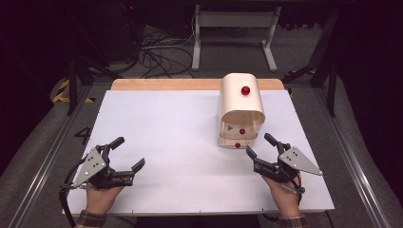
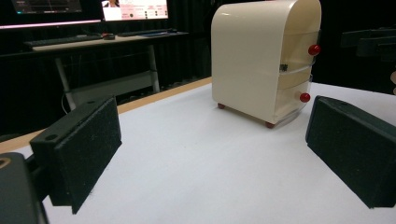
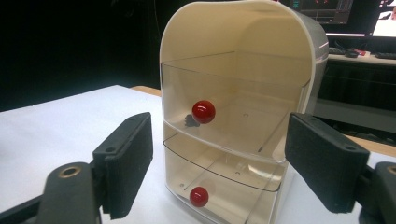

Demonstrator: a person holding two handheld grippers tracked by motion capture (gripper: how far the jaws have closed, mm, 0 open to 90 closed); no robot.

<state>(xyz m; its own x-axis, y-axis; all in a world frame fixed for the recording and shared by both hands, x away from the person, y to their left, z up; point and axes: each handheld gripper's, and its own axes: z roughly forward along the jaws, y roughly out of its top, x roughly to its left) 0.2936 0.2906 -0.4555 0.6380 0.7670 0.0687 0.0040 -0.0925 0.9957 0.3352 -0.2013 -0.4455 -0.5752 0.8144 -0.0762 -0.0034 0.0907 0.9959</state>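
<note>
A cream cabinet (image 1: pixel 241 107) with a rounded top stands right of centre on the white table (image 1: pixel 166 133). It has a red knob (image 1: pixel 245 90) on top and two clear drawers facing me. The upper drawer (image 3: pixel 233 116) and the lower drawer (image 3: pixel 219 182) each carry a red knob (image 3: pixel 203 111), and the lower one sticks out slightly. A small dark thing (image 3: pixel 190 120) lies in the upper drawer. My right gripper (image 1: pixel 260 145) is open just before the drawers, touching nothing. My left gripper (image 1: pixel 129 153) is open at the near left, far from the cabinet (image 2: pixel 252 60), and holds nothing.
A wooden strip (image 1: pixel 166 84) runs along the table's far edge. Beyond it are a desk frame (image 1: pixel 233 28) and loose cables (image 1: pixel 161 52) on the floor. Metal rails (image 1: pixel 351 156) flank the table. Bare white tabletop lies between the two grippers.
</note>
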